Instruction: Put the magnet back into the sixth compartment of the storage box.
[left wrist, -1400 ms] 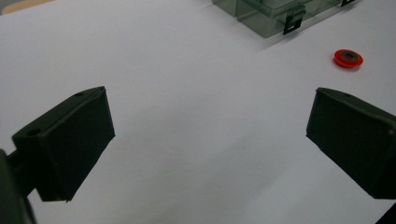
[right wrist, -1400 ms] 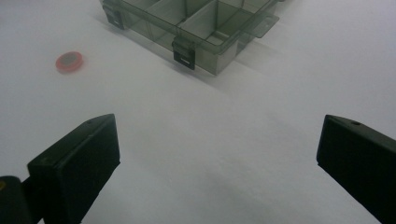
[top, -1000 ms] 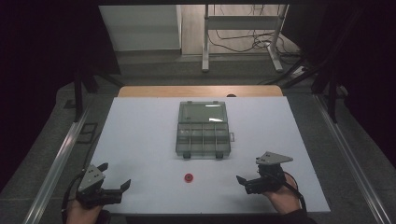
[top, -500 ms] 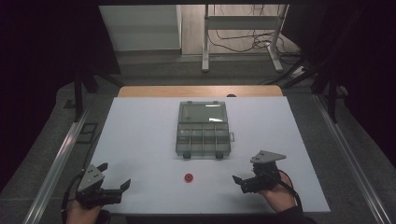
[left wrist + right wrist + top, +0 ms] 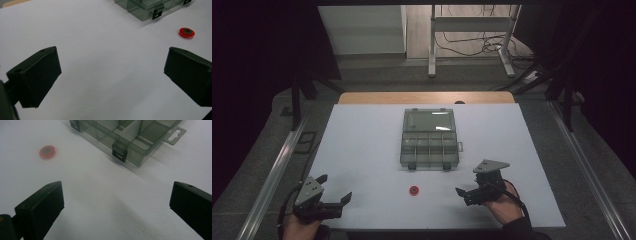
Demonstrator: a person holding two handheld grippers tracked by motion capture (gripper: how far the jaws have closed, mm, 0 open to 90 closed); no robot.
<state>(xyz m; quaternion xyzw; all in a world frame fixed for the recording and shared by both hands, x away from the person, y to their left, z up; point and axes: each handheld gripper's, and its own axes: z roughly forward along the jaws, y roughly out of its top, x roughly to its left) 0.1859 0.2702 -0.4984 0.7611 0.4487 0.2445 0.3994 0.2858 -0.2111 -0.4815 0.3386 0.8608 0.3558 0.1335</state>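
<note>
My left tool is matt black, with two blocky, wedge-faced jaws, each showing a small round screw hole near its upper corner. A grey three-cornered plate sits on top. My right tool is built the same. A thin black cable loops from each, back past my hands.

Organizer box cut off at top

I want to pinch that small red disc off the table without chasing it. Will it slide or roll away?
The red disc lies flat on the smooth white table, so it probably slides when nudged. It looks thin and low, likely light and awkward to pinch from the sides. Tipped onto its round edge, it could roll.
</note>
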